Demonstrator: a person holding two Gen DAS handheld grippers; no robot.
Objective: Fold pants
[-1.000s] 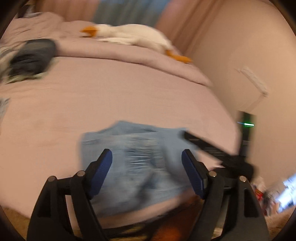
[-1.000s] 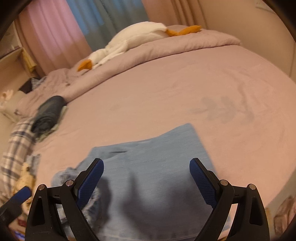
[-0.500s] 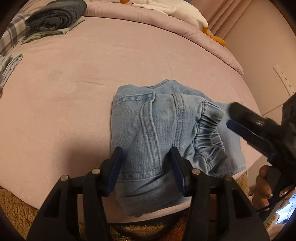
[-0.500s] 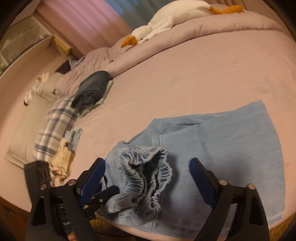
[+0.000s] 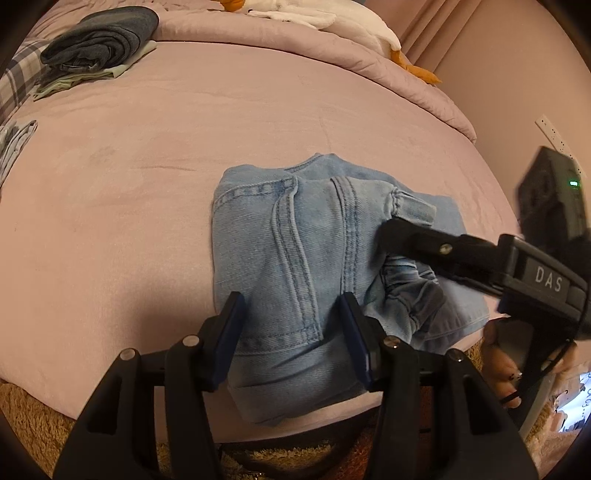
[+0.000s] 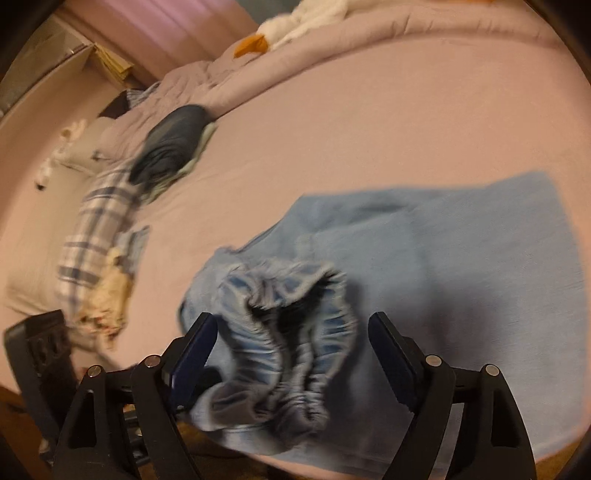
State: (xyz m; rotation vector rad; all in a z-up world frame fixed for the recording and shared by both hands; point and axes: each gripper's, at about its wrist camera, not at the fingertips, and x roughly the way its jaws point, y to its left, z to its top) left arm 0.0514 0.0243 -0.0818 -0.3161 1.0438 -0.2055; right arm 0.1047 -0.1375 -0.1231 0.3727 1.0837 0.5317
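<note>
Light blue denim pants (image 5: 306,254) lie folded in a compact bundle at the near edge of a pink bed (image 5: 147,155). My left gripper (image 5: 291,332) is open, its fingers straddling the bundle's near end just above the cloth. My right gripper (image 6: 291,354) is open over the gathered elastic waistband (image 6: 288,332), which bunches up on the right side of the bundle. The right gripper also shows in the left wrist view (image 5: 461,254), reaching in from the right over the pants. The right wrist view is blurred.
A stack of dark folded clothes (image 5: 99,40) lies at the far left of the bed. A plaid garment (image 6: 96,229) lies near it. A white goose plush (image 5: 325,14) rests on the rolled quilt at the back. A wall (image 5: 517,74) stands to the right.
Both grippers have come down close over the pants. The left gripper's jaws have narrowed around the bundle's near end. The right gripper has moved in over the waistband.
</note>
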